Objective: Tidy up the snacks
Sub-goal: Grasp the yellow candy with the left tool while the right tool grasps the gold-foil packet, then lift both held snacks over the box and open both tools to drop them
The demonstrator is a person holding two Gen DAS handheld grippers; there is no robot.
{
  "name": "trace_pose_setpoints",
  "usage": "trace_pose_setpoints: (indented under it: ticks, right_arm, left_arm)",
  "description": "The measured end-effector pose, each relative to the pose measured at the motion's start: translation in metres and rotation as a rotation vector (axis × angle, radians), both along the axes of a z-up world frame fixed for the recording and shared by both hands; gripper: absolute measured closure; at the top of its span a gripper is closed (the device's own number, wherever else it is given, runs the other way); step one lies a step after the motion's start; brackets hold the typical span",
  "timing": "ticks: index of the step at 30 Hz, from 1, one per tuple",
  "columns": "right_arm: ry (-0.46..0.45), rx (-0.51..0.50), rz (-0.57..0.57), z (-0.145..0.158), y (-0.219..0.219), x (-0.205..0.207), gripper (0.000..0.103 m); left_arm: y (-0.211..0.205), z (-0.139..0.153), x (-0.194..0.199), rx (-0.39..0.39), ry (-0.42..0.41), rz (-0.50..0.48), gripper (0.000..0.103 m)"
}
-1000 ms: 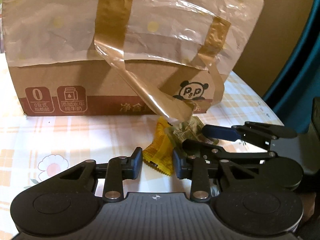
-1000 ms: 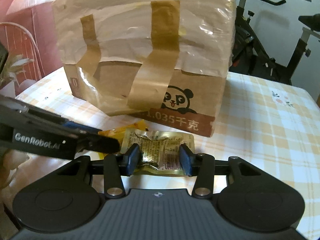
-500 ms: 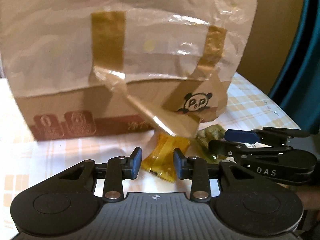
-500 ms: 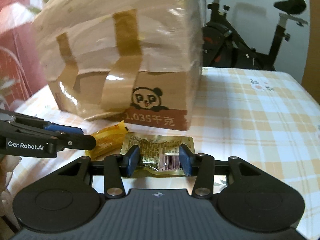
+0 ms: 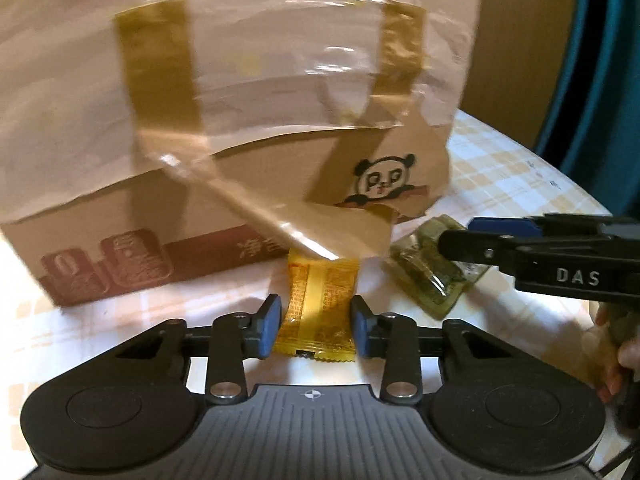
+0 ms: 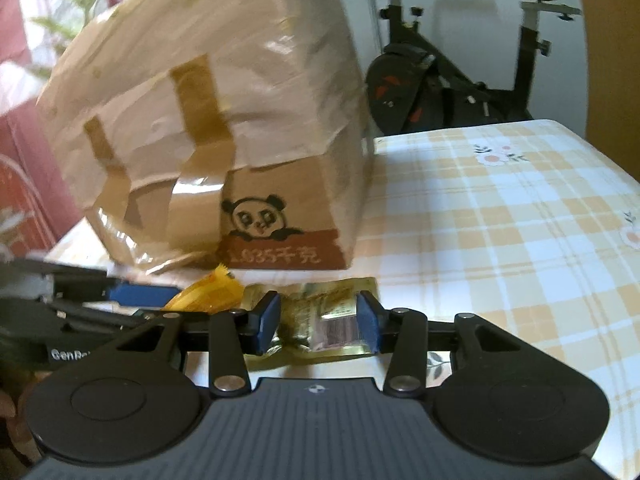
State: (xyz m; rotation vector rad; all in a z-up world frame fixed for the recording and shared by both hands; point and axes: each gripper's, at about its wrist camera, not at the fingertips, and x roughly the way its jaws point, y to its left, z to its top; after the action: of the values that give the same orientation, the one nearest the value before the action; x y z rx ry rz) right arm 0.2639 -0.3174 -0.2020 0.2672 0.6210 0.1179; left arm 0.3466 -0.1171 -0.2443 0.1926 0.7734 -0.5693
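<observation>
An orange-yellow snack packet point(image 5: 320, 312) sits between the blue pads of my left gripper point(image 5: 316, 326), which is shut on it. A green-gold snack packet point(image 6: 320, 320) sits between the pads of my right gripper point(image 6: 318, 322), which is shut on it. The green packet point(image 5: 434, 276) and the right gripper's fingers point(image 5: 500, 246) show at the right of the left wrist view. The orange packet point(image 6: 208, 294) and the left gripper's fingers point(image 6: 136, 294) show at the left of the right wrist view. Both packets are close in front of the cardboard box point(image 5: 224, 128).
The tall taped cardboard box with a panda print point(image 6: 256, 218) stands on the yellow-checked tablecloth point(image 6: 500, 240); loose tape strips point(image 5: 280, 224) hang off it over the orange packet. An exercise bike point(image 6: 440, 72) stands beyond the table's far edge.
Both grippers have lifted and swung with their packets; the box now looks farther off and tilted. The left gripper's jaws now stand around the orange packet, which was off to their right before.
</observation>
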Motion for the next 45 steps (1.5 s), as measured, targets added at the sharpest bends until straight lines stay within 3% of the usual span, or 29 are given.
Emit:
trace_pose_setpoints:
  ticks: [2, 4, 6, 7, 13, 23, 34, 37, 39, 43, 44, 45]
  right_arm:
    - [-0.012, -0.01, -0.007, 0.001, 0.002, -0.001, 0.055]
    - [-0.021, -0.026, -0.014, 0.003, 0.004, -0.002, 0.047]
    - [-0.024, -0.044, -0.03, 0.005, 0.006, -0.003, 0.024]
    - [-0.023, -0.055, -0.045, 0.006, 0.007, -0.004, 0.021]
    - [0.035, -0.118, -0.014, 0.004, 0.017, 0.003, 0.02]
    - [0.042, -0.353, 0.065, -0.004, 0.054, 0.005, 0.02]
    - [0.034, -0.391, 0.092, -0.006, 0.06, 0.008, 0.017]
    - [0.02, -0.4, 0.108, -0.006, 0.063, 0.005, 0.019]
    - [0.002, -0.408, 0.121, -0.006, 0.066, 0.0, 0.036]
    - [-0.001, -0.377, 0.138, -0.003, 0.064, -0.003, 0.041]
    - [-0.004, -0.37, 0.138, -0.001, 0.063, -0.004, 0.047]
    - [-0.006, -0.361, 0.139, 0.001, 0.062, -0.005, 0.066]
  left_arm:
    - [0.006, -0.001, 0.0, -0.018, 0.01, 0.038, 0.066]
    - [0.015, -0.001, -0.006, -0.031, 0.017, 0.067, 0.066]
    - [0.026, -0.001, -0.01, -0.057, 0.03, 0.096, 0.066]
    - [0.032, -0.001, -0.012, -0.073, 0.038, 0.111, 0.066]
    - [0.046, -0.004, -0.02, -0.119, 0.047, 0.158, 0.066]
    - [0.046, -0.008, -0.033, -0.129, 0.021, 0.168, 0.066]
    - [0.07, -0.002, -0.04, -0.169, 0.027, 0.171, 0.066]
    - [0.074, -0.002, -0.042, -0.18, 0.033, 0.175, 0.066]
    - [0.076, -0.002, -0.043, -0.184, 0.037, 0.18, 0.066]
    - [0.079, -0.001, -0.044, -0.181, 0.041, 0.186, 0.066]
    - [0.08, -0.001, -0.045, -0.18, 0.043, 0.188, 0.066]
    - [0.081, -0.001, -0.045, -0.18, 0.045, 0.19, 0.066]
